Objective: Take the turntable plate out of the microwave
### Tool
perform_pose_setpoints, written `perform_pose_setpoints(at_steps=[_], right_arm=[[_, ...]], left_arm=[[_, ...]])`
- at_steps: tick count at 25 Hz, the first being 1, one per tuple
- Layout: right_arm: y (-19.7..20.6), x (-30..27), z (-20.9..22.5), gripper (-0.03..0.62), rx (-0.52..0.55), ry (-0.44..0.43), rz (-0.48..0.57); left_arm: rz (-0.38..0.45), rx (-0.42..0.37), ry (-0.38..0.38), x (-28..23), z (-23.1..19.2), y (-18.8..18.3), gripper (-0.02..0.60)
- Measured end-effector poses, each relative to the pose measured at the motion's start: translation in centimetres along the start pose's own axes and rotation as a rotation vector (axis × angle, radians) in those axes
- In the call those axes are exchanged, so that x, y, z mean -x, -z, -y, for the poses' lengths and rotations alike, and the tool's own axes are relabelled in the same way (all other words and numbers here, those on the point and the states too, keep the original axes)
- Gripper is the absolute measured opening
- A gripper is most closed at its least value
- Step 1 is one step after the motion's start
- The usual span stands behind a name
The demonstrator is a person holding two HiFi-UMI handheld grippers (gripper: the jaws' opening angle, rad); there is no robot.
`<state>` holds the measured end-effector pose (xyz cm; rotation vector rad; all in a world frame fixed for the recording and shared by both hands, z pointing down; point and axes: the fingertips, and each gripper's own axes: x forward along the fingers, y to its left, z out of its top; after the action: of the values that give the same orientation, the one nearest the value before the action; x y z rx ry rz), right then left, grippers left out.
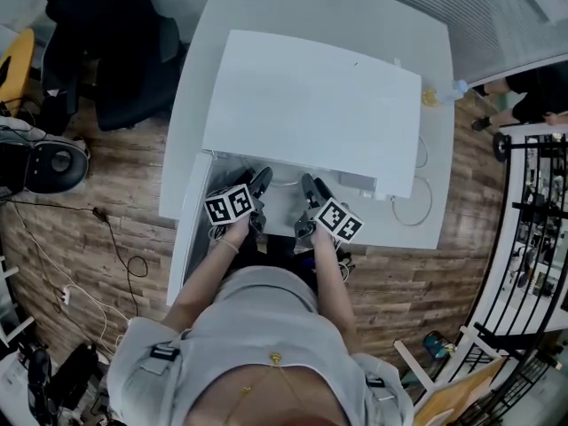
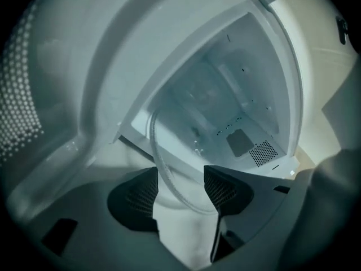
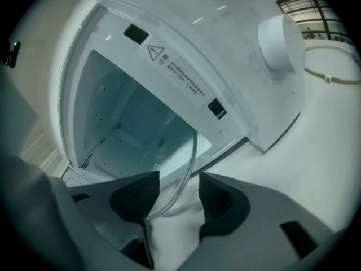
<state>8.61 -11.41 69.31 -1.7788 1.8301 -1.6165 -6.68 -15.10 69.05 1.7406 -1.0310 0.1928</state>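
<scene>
Nearest us in the head view is the person's grey-clad chest (image 1: 266,344), and both forearms reach from it to the microwave's (image 1: 311,105) open mouth. Only this view gives the whole layout. The left gripper (image 1: 259,185) and the right gripper (image 1: 309,187) sit side by side before the microwave, marker cubes (image 1: 229,205) uppermost. The door (image 1: 188,229) is swung out beside the left gripper, and the white table (image 1: 435,149) bears the microwave. From up here we cannot make out the clear glass.

The gripper views supply it. Along the left gripper we see its pads (image 2: 141,199) spread. The rim of the turntable plate (image 2: 162,168) arcs down between them, close by the pad on the door side, and neither pad presses it. Beyond lie the door's dotted window (image 2: 20,112) and the cavity (image 2: 225,106).

Along the right gripper the pads stand apart too. The plate's opposite rim curves between them, nearer the pad on the cavity side, and is not pinched. Farther off, this view alone shows the warning label (image 3: 175,72) on the microwave's front frame, a round knob (image 3: 279,41) and a cord (image 3: 333,66) on the table beside the microwave.

The plate's near edge lies over the table just before the microwave's mouth. Whether its far edge is inside the cavity we cannot tell.
</scene>
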Motion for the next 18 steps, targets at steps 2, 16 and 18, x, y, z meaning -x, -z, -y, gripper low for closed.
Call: perform_pose_setpoints(at_steps=[2, 16, 18], right_arm=[[0.3, -0.8, 0.1, 0.221, -0.037, -0.027, -0.028], [0.5, -0.5, 1.0, 0.091, -0.140, -0.075, -0.008], [0.9, -0.1, 1.0, 0.091, -0.142, -0.074, -0.015]], left_arm=[[0.001, 0.020, 0.007, -0.6, -0.2, 0.0, 0.256], [-0.004, 0.096, 0.042, -0.4, -0.5, 1.7, 0.156], [-0.006, 0.096, 0.041, -0.1, -0.5, 2.0, 0.156]])
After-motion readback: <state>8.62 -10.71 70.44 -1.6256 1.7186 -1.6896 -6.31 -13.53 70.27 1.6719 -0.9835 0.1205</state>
